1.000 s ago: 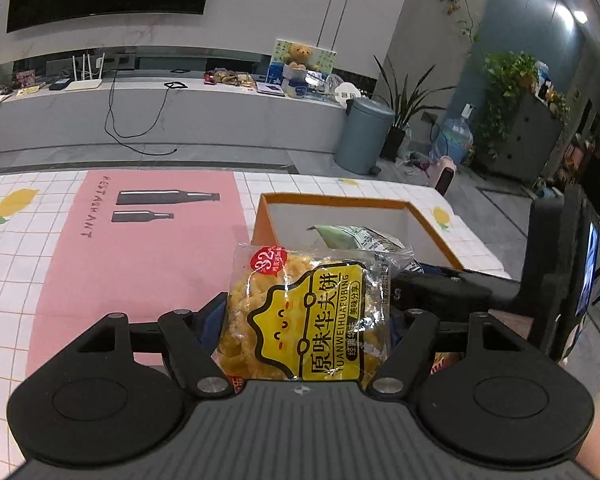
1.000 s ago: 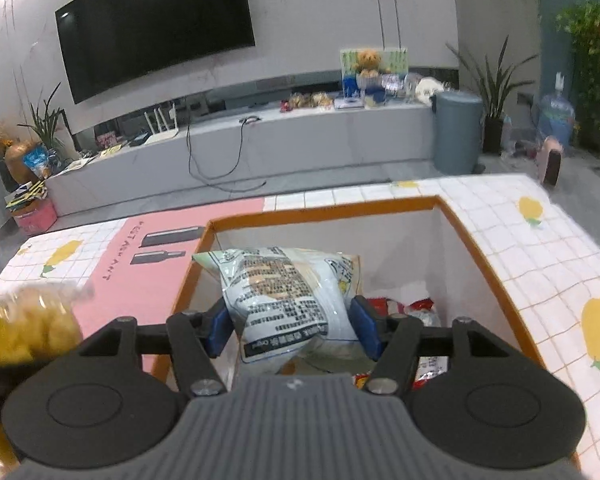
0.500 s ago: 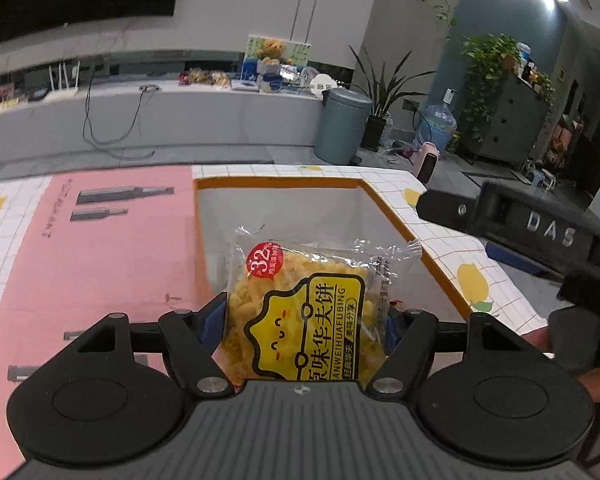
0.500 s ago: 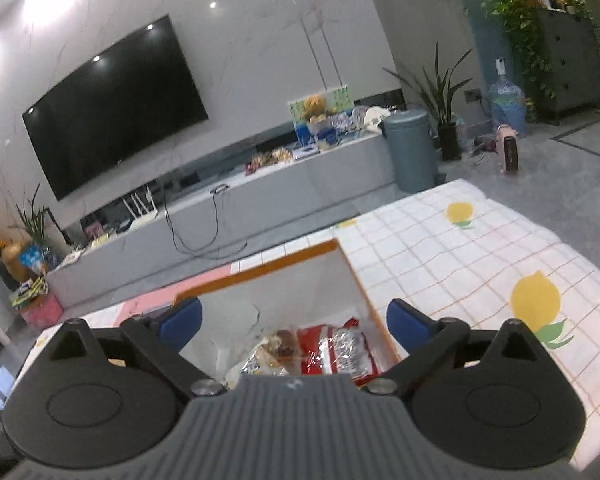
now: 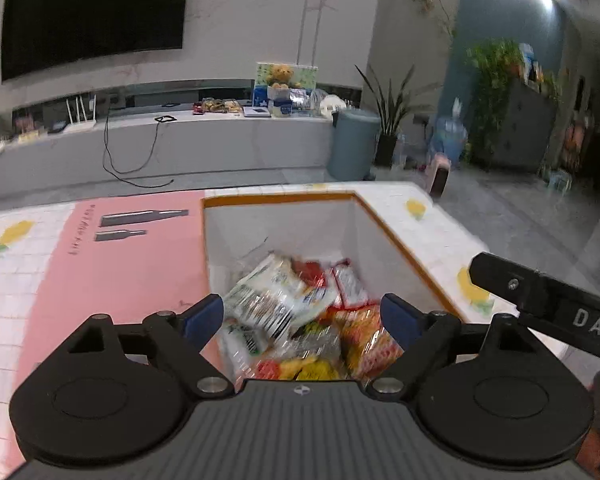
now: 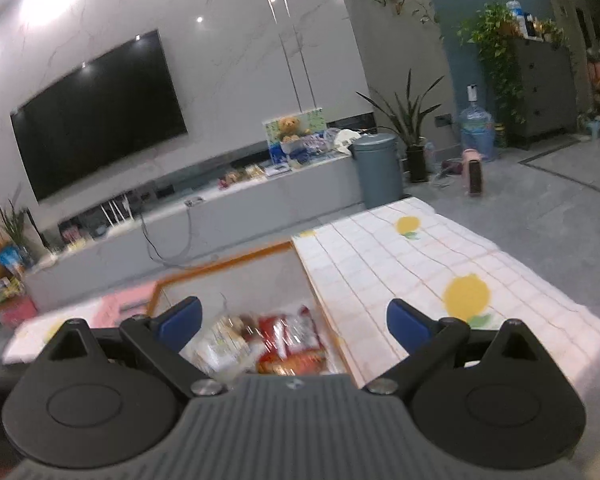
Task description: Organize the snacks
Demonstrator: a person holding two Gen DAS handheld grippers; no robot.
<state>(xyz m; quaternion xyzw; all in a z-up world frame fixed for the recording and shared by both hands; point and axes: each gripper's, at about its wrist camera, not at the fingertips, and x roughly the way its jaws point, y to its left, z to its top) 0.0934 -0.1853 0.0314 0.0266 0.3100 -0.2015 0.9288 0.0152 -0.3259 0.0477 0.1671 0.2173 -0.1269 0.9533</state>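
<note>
The fingers (image 5: 202, 317) of the left gripper (image 5: 302, 314) are spreading apart, their blue pads wide of one another with nothing pressed between them; the snack packets seen in the gap lie lower down, inside the box (image 5: 280, 226). The fingers (image 6: 179, 322) of the right gripper (image 6: 294, 324) also stand wide apart and hold nothing.

The box is white inside with an orange rim and sits on the tabletop (image 5: 28, 280), toward its far right corner, its far side close to the far edge. Just to its left lies a pink strip (image 5: 132, 272) of the tablecloth, printed with two dark bottle shapes. The rest of the cloth is a white grid with yellow lemons (image 6: 466, 294).

In the box lies a heap of snack packets: a white and green bag (image 5: 272, 304) tilted on top toward the left, red packets (image 5: 346, 280) behind it near the right wall, an orange packet (image 5: 370, 340) at the near right, and a yellow packet (image 5: 312, 368) at the near edge, partly hidden by the gripper body. All are blurred, so their print cannot be read.

From the right wrist view the same box (image 6: 236, 264) shows below the fingers, with the red packets (image 6: 288, 334) and a pale bag (image 6: 224, 344) in it.

A black bar (image 5: 548, 304) lettered "DAS" crosses the right side of the left wrist view.
</note>
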